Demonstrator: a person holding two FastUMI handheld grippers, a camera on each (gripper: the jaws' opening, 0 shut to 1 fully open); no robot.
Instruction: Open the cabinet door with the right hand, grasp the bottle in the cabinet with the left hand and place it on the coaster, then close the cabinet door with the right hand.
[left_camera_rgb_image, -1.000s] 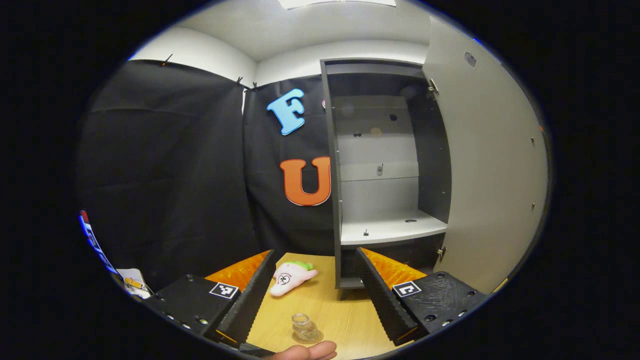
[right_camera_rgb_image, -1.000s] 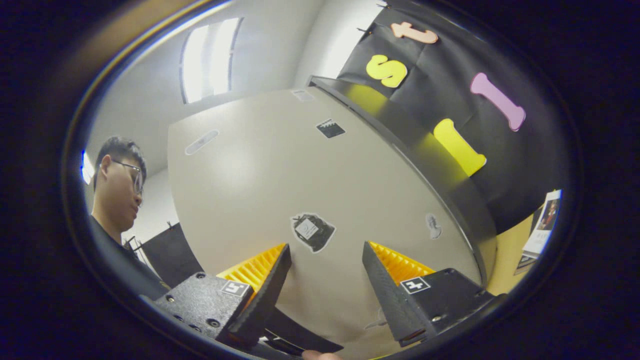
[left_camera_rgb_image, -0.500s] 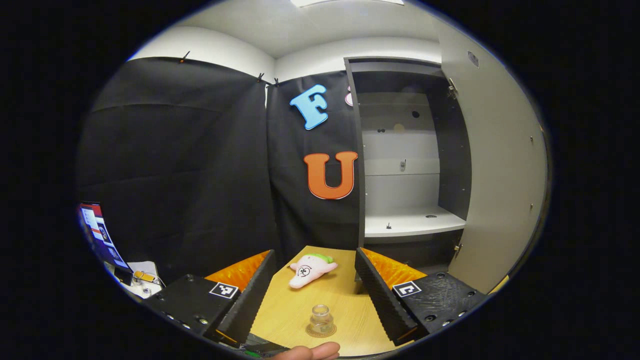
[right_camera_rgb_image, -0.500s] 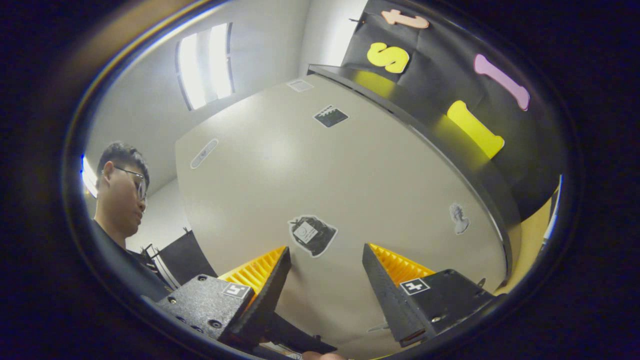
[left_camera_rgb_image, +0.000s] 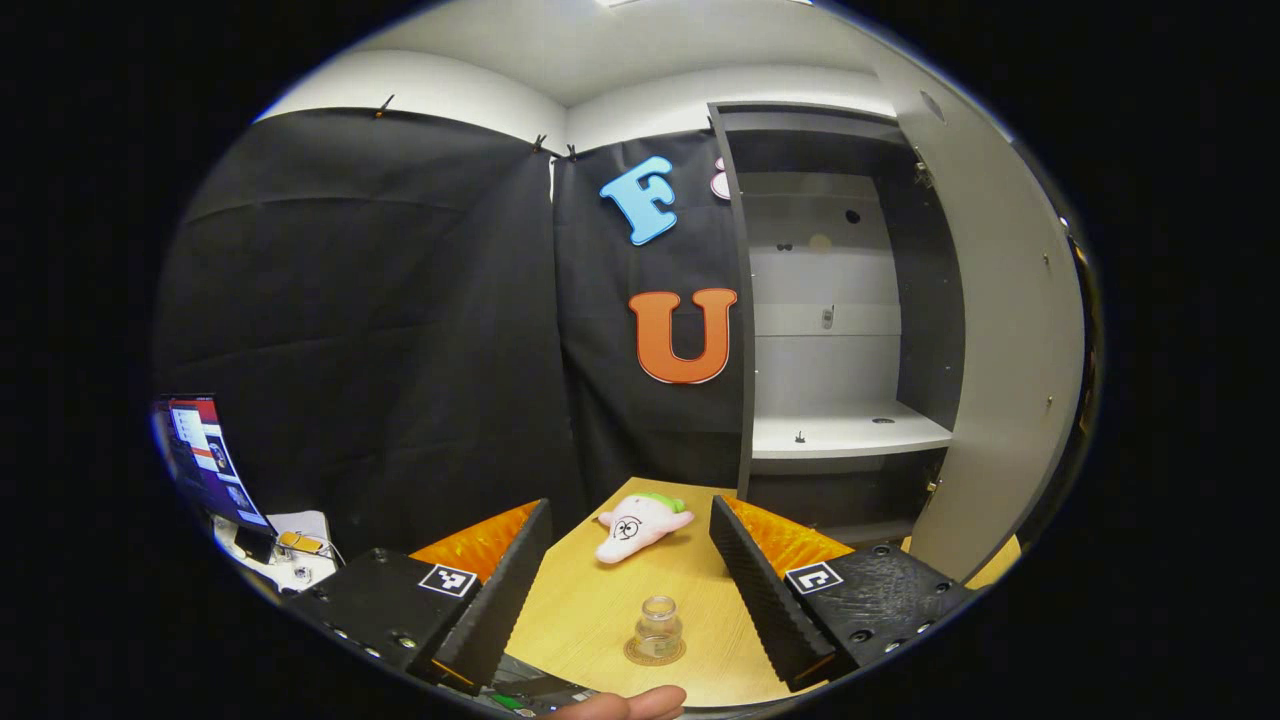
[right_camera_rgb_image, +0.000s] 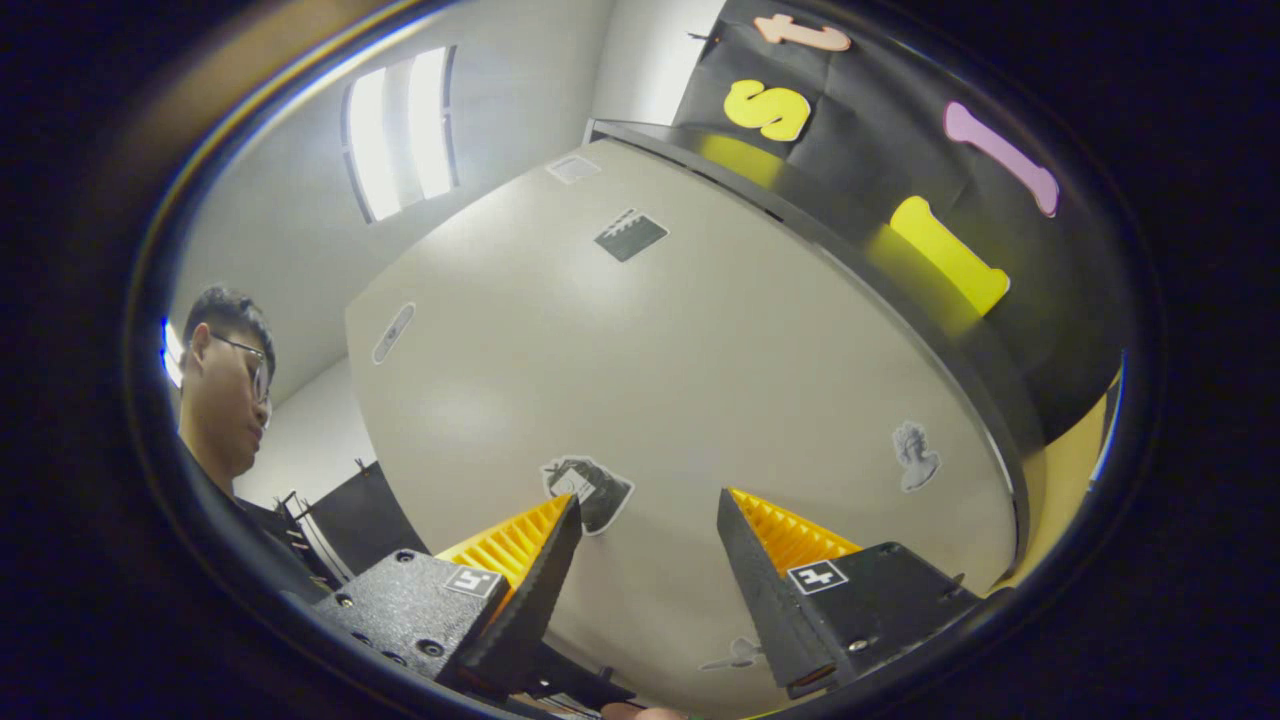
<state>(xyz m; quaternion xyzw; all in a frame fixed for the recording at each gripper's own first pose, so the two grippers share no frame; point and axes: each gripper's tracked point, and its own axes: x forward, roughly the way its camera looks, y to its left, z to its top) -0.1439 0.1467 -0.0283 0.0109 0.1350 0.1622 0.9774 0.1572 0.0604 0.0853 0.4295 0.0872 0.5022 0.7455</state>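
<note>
Clear glass makes the bottle (left_camera_rgb_image: 658, 628) stiff, light, slippery and breakable; it is judged best gripped across its body, below the neck. It stands on the coaster (left_camera_rgb_image: 655, 652) on the tabletop (left_camera_rgb_image: 590, 600), between the spread fingers of the left hand-held gripper (left_camera_rgb_image: 628, 585), untouched. The right hand-held gripper (right_camera_rgb_image: 645, 585) gapes, empty, before the cabinet door (right_camera_rgb_image: 640, 360). Since a second ago, the bottle is seen farther off.
</note>
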